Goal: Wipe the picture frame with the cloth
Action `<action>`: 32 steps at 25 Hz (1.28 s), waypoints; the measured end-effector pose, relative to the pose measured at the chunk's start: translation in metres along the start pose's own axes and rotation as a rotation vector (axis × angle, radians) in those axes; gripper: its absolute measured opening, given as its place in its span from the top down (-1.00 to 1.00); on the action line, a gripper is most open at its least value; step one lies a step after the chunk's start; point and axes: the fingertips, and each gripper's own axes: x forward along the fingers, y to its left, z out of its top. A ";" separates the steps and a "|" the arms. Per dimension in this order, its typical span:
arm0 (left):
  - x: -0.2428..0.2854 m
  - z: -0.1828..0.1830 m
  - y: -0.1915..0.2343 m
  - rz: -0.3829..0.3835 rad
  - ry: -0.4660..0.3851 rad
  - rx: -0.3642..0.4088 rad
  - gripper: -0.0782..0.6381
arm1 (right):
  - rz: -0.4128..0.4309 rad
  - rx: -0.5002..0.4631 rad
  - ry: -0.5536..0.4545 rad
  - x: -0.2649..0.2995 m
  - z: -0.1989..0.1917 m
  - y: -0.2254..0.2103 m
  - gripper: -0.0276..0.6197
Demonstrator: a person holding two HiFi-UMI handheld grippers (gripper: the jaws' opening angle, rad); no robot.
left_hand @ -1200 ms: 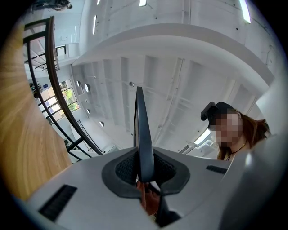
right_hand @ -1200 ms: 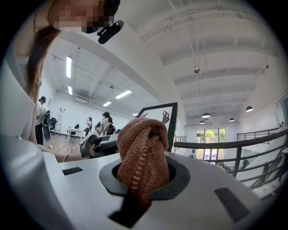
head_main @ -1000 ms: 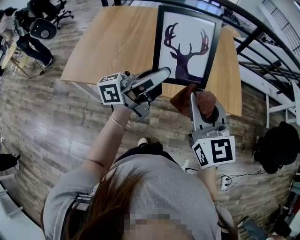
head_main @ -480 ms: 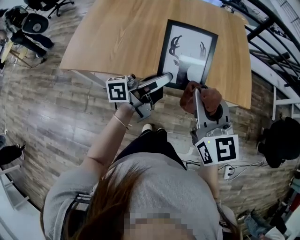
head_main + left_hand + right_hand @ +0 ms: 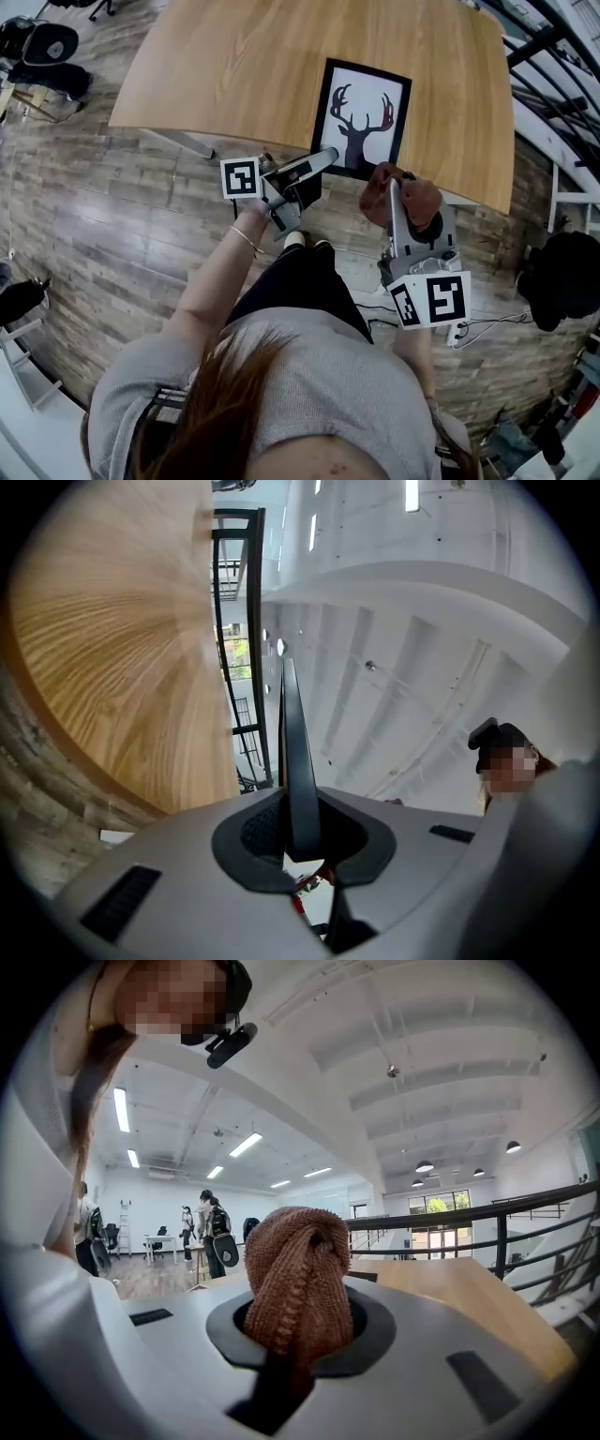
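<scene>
The picture frame [image 5: 362, 120], black-edged around a white print of a dark deer's head with antlers, lies flat along the near part of the wooden worktop [image 5: 234, 66], with its near edge close to the worktop's edge. No view shows whether it rests fully on the wood. The left tongs [image 5: 328, 157] are clenched on the frame's near left corner. In the left gripper view the frame's thin black edge stands up out of the narrow gap between the jaws, with the wood grain running along one side of it. Just beside the frame's near right corner is the cloth [image 5: 373, 197], a rust-brown knitted wad. The right tongs [image 5: 392, 197] grasp it, and in the right gripper view it bulges out of the closed jaws as a thick ribbed fold. I cannot tell whether the cloth touches the frame. Nearer than the frame, each tool carries a white cube with black square markers: the left cube [image 5: 240, 177] is behind the left tongs and the right cube [image 5: 431, 300] is lower down. The person [image 5: 309, 394] holding them wears a grey top and stands on this side of the frame, with a thin bracelet [image 5: 242, 242] on the left wrist. Around the worktop is a grey-brown plank floor [image 5: 112, 234]. A black railing [image 5: 553, 56] runs beyond the frame's far right. Well past the frame, the right gripper view shows several small figures [image 5: 211, 1232] standing in a bright white hall.
</scene>
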 end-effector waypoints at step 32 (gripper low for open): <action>-0.033 -0.015 0.120 0.141 -0.024 -0.273 0.67 | -0.016 0.042 0.074 0.018 -0.032 -0.015 0.69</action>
